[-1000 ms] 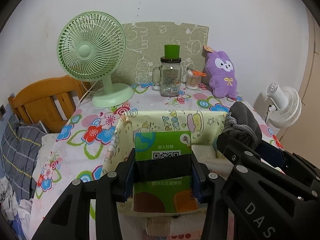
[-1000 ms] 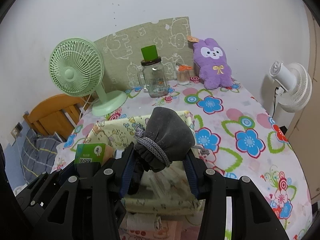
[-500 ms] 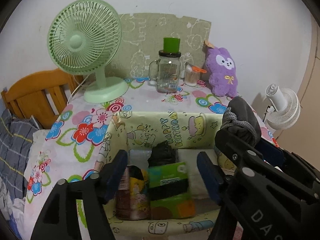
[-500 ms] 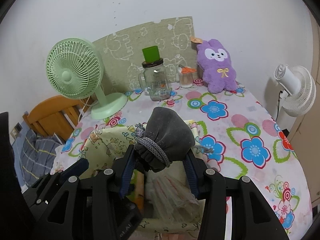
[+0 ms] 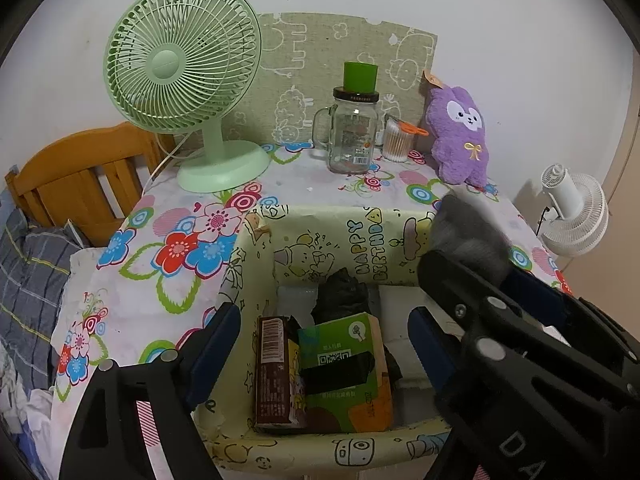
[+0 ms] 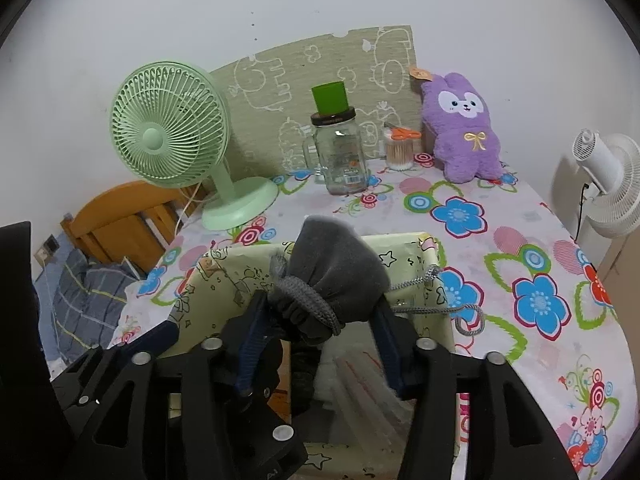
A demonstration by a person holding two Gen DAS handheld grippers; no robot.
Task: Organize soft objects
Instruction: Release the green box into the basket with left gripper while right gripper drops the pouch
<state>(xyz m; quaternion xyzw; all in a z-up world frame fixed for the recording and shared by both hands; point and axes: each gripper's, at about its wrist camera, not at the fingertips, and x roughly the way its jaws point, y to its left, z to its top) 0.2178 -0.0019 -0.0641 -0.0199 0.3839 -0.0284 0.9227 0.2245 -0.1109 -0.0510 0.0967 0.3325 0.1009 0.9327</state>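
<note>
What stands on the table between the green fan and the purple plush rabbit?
A glass jar under a green cup, then cotton swabs; both views show it.

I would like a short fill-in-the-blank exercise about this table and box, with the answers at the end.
1. The green packet stands inside the ____.
2. The plush rabbit is ____ in colour.
3. Between the pads of the right claw sits a grey ____.
4. On the jar stands a ____ cup.

Answers: box; purple; pouch; green

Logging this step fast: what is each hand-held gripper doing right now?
Left hand-held gripper: open, jaws just widened, above the green paper packet in the box.
Right hand-held gripper: jaws just widened; grey drawstring pouch between them, grip unclear.
</note>
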